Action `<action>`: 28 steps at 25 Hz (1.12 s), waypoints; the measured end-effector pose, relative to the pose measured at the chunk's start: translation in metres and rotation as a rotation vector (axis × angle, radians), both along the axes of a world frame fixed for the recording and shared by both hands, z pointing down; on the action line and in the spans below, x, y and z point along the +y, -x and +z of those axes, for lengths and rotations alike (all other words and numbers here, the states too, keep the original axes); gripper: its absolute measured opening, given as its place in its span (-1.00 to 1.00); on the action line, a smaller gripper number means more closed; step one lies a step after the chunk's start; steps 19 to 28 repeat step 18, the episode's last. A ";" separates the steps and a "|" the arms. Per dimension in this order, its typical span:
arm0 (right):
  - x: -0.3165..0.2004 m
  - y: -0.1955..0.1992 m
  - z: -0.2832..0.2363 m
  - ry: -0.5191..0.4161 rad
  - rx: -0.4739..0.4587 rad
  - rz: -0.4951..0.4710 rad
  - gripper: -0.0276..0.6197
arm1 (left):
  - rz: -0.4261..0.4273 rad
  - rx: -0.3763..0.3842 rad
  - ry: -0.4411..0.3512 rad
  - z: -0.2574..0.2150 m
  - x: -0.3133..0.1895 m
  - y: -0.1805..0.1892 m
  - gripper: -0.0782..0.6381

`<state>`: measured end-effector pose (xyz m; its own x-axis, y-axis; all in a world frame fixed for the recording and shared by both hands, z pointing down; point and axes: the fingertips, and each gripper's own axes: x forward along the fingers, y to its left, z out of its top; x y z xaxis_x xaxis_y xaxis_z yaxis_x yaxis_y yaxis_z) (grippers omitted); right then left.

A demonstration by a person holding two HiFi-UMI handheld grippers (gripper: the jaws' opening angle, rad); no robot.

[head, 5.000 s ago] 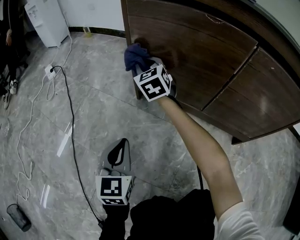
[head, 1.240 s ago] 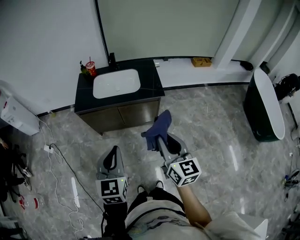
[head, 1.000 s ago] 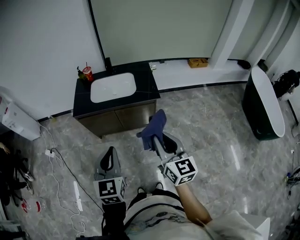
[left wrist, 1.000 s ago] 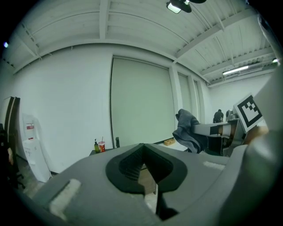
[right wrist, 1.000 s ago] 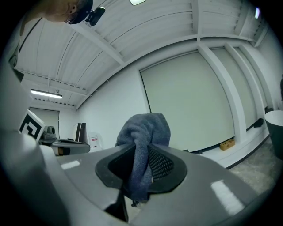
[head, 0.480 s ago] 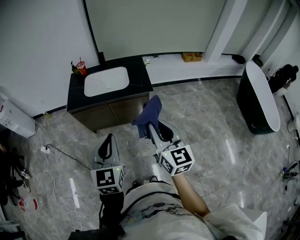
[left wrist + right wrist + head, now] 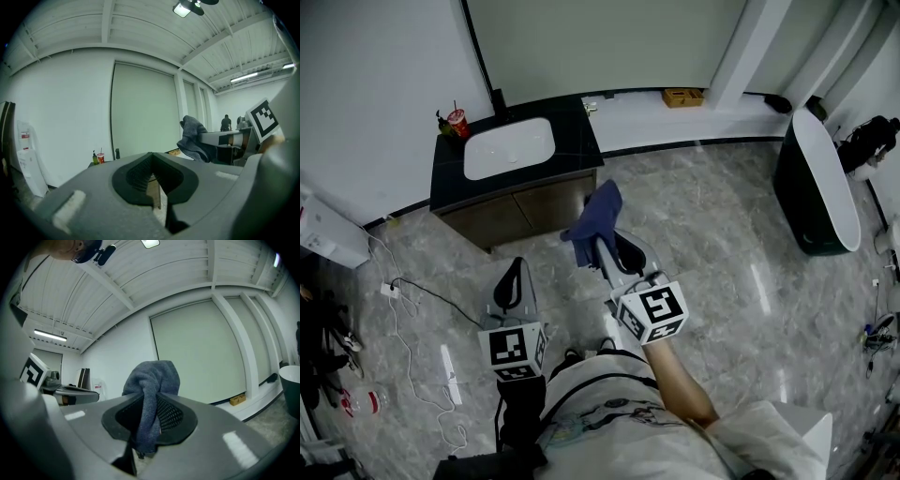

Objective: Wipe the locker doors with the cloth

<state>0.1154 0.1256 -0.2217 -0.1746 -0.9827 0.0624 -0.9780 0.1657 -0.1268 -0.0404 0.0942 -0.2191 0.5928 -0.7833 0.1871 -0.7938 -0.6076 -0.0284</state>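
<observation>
Not wiping: right gripper [image 7: 598,242] pinches the cloth [image 7: 596,216]; left gripper [image 7: 517,274] jaws pressed together, empty. Next, reach the cabinet doors [image 7: 534,214] at 11 o'clock.

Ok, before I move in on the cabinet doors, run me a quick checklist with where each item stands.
1. Cloth gripped: ok. The blue cloth is pinched between the jaws of the right gripper.
2. Left gripper free: ok. Its jaws are together with nothing between them.
3. Cloth on the cabinet doors: not ok. It is held in the air, apart from them.
4. Route to the doors: ok. The power strip and its cable lie off to the left on the floor.
5. Which door areas need wiping: cannot tell, the doors are too small in view.
</observation>
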 end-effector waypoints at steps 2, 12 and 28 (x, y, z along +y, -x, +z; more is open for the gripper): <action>0.000 0.000 0.000 0.000 0.000 0.001 -0.69 | 0.004 -0.001 0.003 0.001 0.000 -0.001 -0.78; 0.001 -0.003 0.002 0.007 0.005 0.004 -0.69 | 0.021 0.008 0.004 0.001 -0.003 -0.010 -0.78; -0.001 -0.007 0.005 0.011 0.002 -0.007 -0.69 | 0.022 0.007 0.005 0.001 -0.004 -0.017 -0.78</action>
